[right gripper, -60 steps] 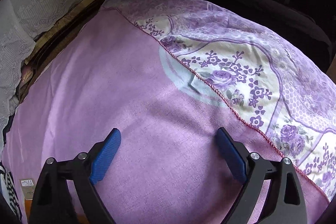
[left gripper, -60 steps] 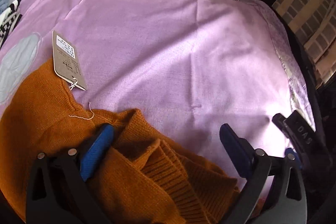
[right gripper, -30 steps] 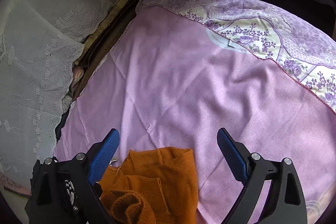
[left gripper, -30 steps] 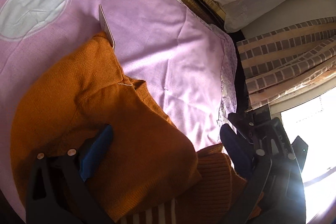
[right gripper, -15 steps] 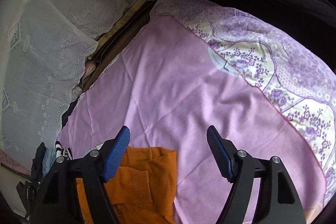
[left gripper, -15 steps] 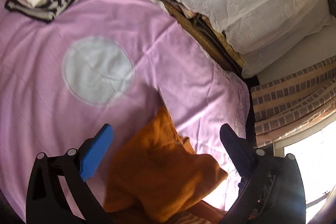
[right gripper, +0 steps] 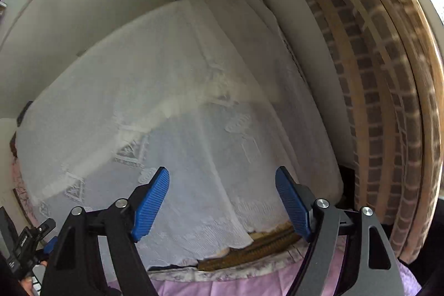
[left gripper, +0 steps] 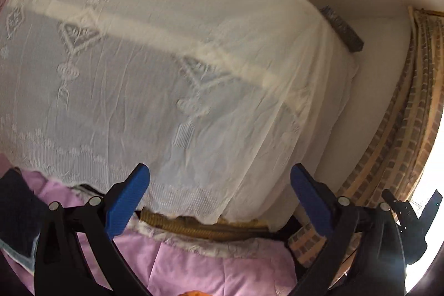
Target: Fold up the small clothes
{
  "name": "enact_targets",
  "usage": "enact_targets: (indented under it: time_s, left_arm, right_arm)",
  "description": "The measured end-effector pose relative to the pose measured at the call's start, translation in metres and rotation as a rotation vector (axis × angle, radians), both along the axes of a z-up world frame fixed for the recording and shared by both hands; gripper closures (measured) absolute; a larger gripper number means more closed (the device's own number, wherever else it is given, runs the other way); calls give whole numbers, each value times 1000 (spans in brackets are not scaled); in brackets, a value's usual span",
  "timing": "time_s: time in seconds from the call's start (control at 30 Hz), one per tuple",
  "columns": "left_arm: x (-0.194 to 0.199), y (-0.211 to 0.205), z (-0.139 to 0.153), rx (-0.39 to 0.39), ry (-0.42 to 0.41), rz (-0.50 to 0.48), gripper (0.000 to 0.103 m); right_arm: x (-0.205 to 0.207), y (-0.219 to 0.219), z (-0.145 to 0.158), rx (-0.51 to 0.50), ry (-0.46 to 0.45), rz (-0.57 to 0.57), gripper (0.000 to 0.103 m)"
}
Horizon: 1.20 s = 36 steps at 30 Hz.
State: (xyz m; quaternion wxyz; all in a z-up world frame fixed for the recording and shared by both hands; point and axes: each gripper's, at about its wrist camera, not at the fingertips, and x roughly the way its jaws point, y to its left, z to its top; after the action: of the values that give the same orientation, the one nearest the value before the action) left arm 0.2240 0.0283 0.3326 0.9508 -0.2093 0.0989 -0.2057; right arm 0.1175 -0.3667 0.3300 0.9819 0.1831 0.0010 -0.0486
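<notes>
orange garment (left gripper: 191,293), sliver at bottom edge

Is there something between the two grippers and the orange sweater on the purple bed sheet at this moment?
Nothing visible blocks either. The left gripper and right gripper are open and empty, aimed at the white lace cloth. Only a sliver of the orange sweater shows, on the purple bed sheet under the left gripper.
</notes>
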Motion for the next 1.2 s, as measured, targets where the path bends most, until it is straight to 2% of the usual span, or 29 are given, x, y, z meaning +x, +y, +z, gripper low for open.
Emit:
enact_targets:
  time_s: [0.03,0.1,0.2,0.3,0.4,0.47,0.53,0.6,0.67,0.77,0.87,0.93,1.0,1.07,1.2]
  left_arm:
    - [-11,1,11,4,-28,-5,4]
    - [-28,2,9,13,-32,-19,4]
    - [-42,3,-41,30,86,-55,4]
    - [-62,6,-137,75,237,-65,4]
    - [-89,10,-271,132,416,-53,4]
    - [-106,19,-368,133,601,-33,4]
    - [-126,36,-445,116,764,7,4]
    - [-145,56,-491,98,892,54,4]
    - [-160,74,-501,65,915,58,4]
    - [-165,85,-487,150,896,60,4]
    - [-162,93,-470,186,878,73,4]
    - [-147,95,-460,208,890,53,4]
    - [-130,94,-450,227,880,47,4]
    - [-111,93,-439,270,863,50,4]
    - [-69,89,-432,315,851,57,4]
  right_arm:
    - [-11,4,8,-33,-24,9,18]
    - [-27,8,1,-67,-30,30,16]
    - [-39,4,-53,-22,49,93,16]
    - [-53,15,-145,-78,177,51,15]
    - [-65,36,-278,-163,400,12,15]
    - [-78,50,-368,-205,579,-12,15]
    - [-101,57,-442,-155,737,-20,15]
    - [-125,55,-484,-75,850,-20,15]
    - [-144,49,-494,-9,857,-21,15]
    - [-152,35,-477,-28,833,-30,14]
    - [-142,9,-454,-7,784,-60,14]
    - [-127,-12,-440,55,745,-70,14]
    - [-110,-33,-429,104,710,-130,14]
    - [-81,-39,-423,100,726,-106,14]
    - [-15,-16,-427,20,810,-45,14]
